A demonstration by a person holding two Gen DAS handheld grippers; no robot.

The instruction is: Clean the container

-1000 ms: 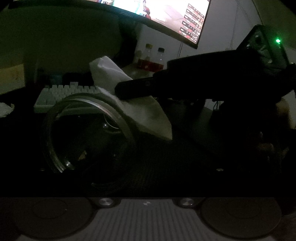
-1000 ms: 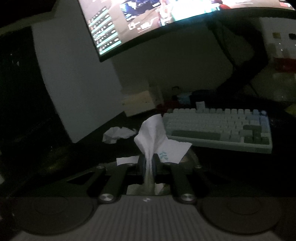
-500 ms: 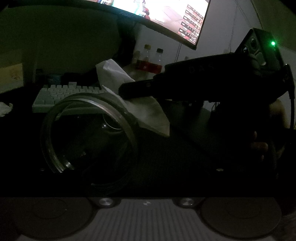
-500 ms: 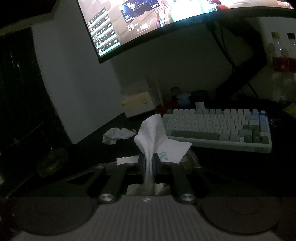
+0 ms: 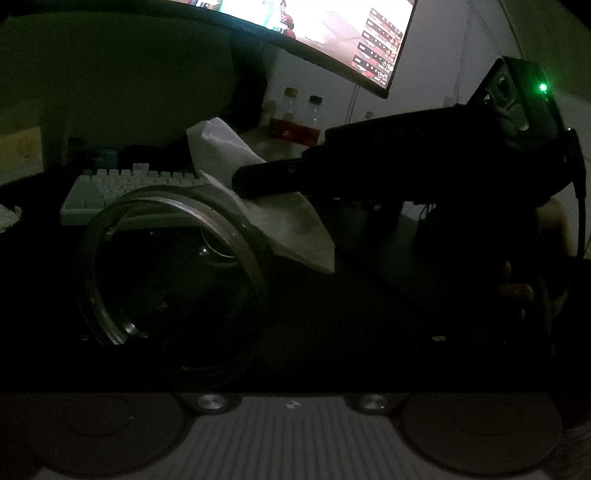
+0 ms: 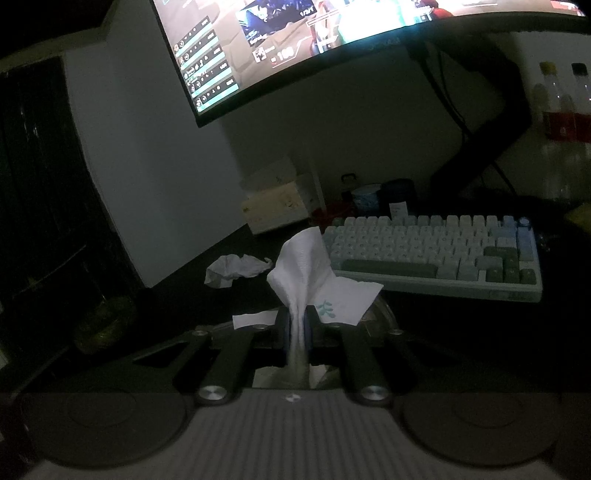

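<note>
Dim desk, lit mostly by the monitor (image 6: pixel 332 33), and the right gripper (image 6: pixel 298 328) is clamped tight on a white tissue (image 6: pixel 314 273), its two fingers pinching the paper into a narrow neck with the loose end fanning up above them. From the left wrist view the same tissue (image 5: pixel 266 206) drapes over the far right edge of the clear container (image 5: pixel 166 266), which lies tilted with its round mouth facing the camera, close in and left of centre. The right gripper's dark body reaches in from the right, its tip at the container's rim. The left gripper (image 5: pixel 291 369) is lost in shadow; the container seems to sit right in front of it, but whether its fingers are closed on the container I cannot tell. By my reading, the wiping step is in hand: tissue at the rim, not yet down inside. The next move calls for pushing the pinched wad through the mouth and sweeping it round the inner wall while the container is kept steady, with the grip held firm so the paper does not slip out. Beyond it sits the keyboard (image 6: pixel 436 254), and a crumpled tissue (image 6: pixel 236 269) lies on the desk to the far left.
</note>
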